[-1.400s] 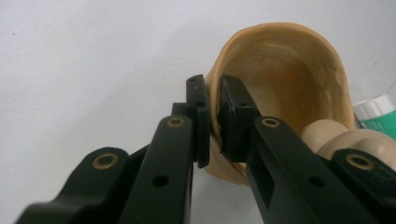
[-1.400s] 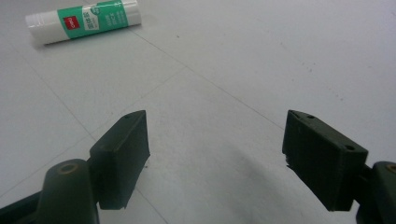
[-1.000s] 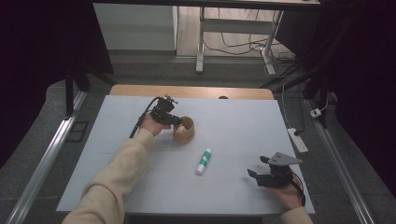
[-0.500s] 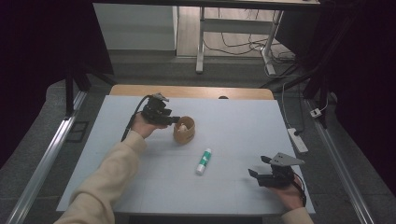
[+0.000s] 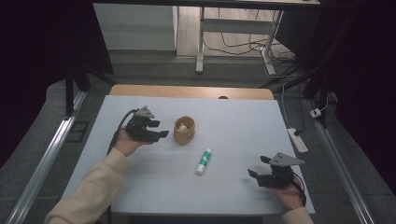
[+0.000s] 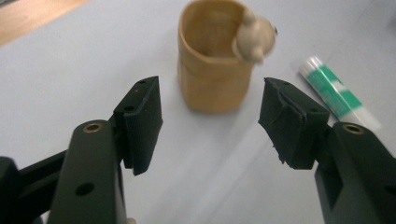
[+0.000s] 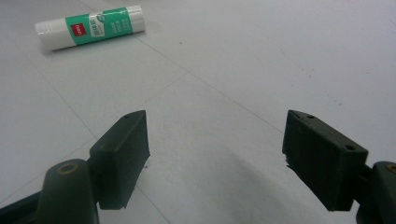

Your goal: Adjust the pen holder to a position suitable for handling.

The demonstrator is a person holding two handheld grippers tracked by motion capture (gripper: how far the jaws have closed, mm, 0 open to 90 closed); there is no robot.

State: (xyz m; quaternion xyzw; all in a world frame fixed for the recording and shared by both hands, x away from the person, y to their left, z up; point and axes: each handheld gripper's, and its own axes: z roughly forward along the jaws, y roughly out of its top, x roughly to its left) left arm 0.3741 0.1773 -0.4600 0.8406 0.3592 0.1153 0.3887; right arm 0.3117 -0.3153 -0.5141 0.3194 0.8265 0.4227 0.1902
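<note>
While spread wide, the left gripper [image 6: 210,121] jaws face the cup [image 6: 213,60] just beyond.

I note a white table [image 5: 233,116], wooden edge [image 5: 187,91] behind, power strip [image 5: 297,140] at right, floor cables [image 5: 243,44] beyond

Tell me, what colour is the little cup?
The cup is tan-orange, clearest in the left gripper view.
</note>
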